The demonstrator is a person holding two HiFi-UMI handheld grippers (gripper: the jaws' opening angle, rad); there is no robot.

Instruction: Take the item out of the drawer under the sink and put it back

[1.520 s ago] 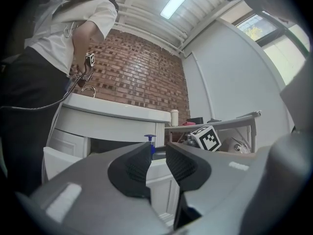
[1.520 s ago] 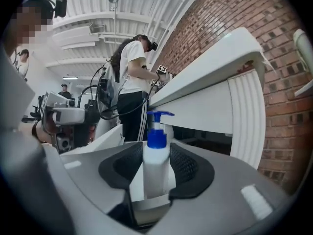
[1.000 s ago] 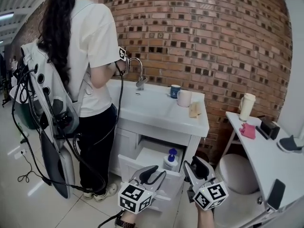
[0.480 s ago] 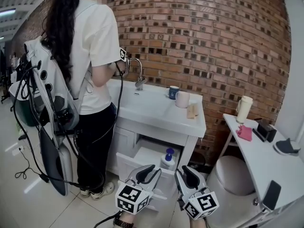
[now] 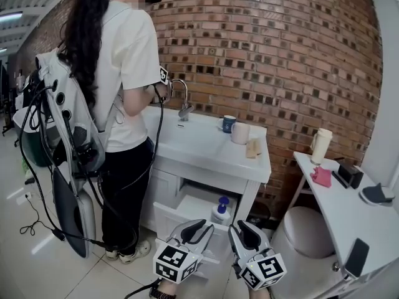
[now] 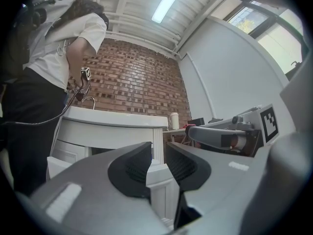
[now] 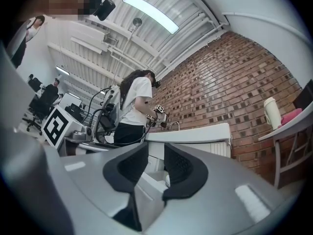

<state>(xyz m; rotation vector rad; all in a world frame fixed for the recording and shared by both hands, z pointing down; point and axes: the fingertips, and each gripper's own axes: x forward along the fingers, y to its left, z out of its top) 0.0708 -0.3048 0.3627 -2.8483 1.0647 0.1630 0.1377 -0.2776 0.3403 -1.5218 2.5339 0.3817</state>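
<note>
Under the white sink (image 5: 206, 143) the drawer (image 5: 169, 217) stands pulled out. In it stands a white bottle with a blue pump top (image 5: 220, 210). Both my grippers hover low in front of the drawer, short of it. The left gripper (image 5: 204, 228) is shut with nothing between its pads; in the left gripper view (image 6: 157, 153) only the cabinet's corner post shows through the slit. The right gripper (image 5: 240, 228) sits beside it, jaws drawn close together and empty (image 7: 155, 155).
A person in a white shirt (image 5: 128, 67) stands at the sink's left, with cables and gear hanging on their back. Two cups (image 5: 235, 126) stand on the counter. At the right are a white side table (image 5: 349, 213) with a tumbler (image 5: 322, 145), and a round seat (image 5: 310, 229).
Both grippers' jaws have closed from open. The right gripper has shifted left and a little lower; the left has stayed near the drawer front.
</note>
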